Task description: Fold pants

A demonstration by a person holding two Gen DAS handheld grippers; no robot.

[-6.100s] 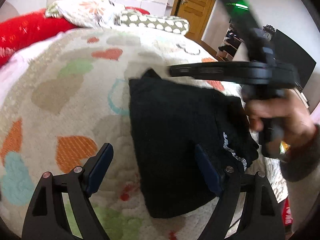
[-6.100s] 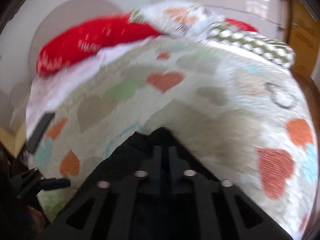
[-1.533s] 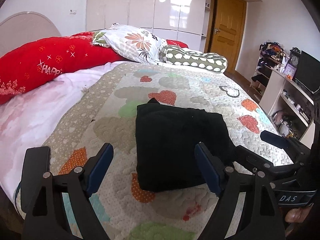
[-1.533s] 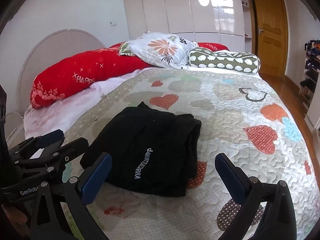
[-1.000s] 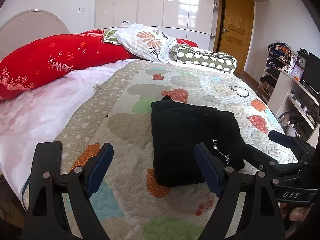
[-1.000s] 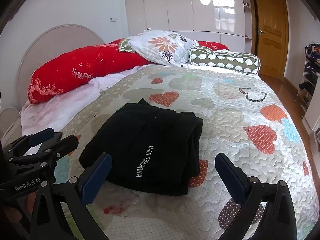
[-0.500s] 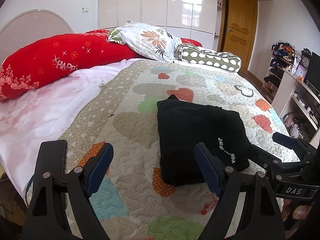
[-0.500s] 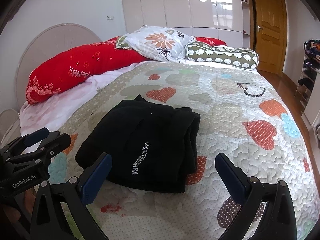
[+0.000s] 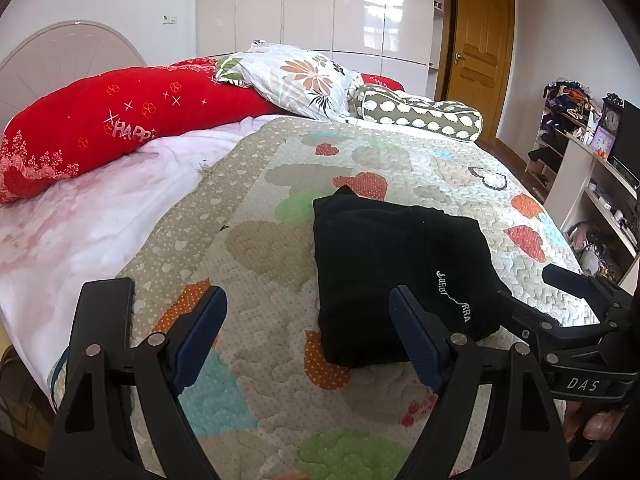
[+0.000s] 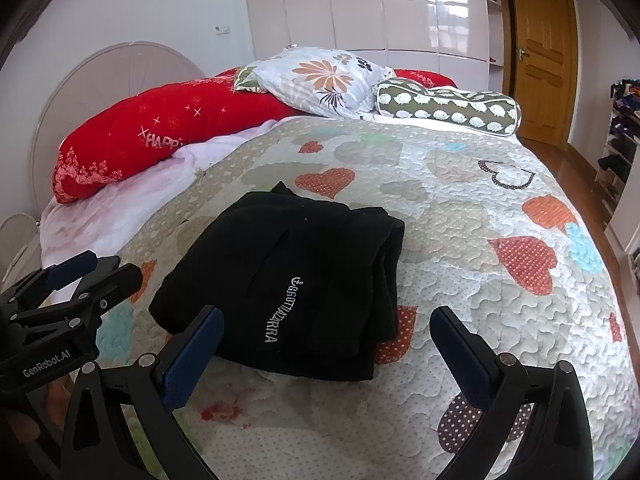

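Black pants (image 9: 384, 264) lie folded into a thick rectangle on the heart-patterned quilt (image 9: 256, 248), white lettering facing up near the front edge. In the right wrist view the same folded pants (image 10: 296, 284) sit just beyond the fingers. My left gripper (image 9: 308, 328) hovers open near the front of the bed, its right pad beside the pants' near corner, nothing between the pads. My right gripper (image 10: 324, 344) is open too, held back from the pants' near edge and empty. Each gripper shows at the edge of the other's view.
A long red pillow (image 9: 120, 128), a floral pillow (image 9: 304, 76) and a dotted green bolster (image 9: 424, 116) line the head of the bed. A white sheet (image 9: 80, 216) is bare at the left. Shelves with clutter (image 9: 592, 184) stand at the right, a wooden door (image 9: 476, 40) behind.
Between the earliest frames and a second ago both grippers let go of the pants and drew back from the bed. Over the last second the view has hardly shifted.
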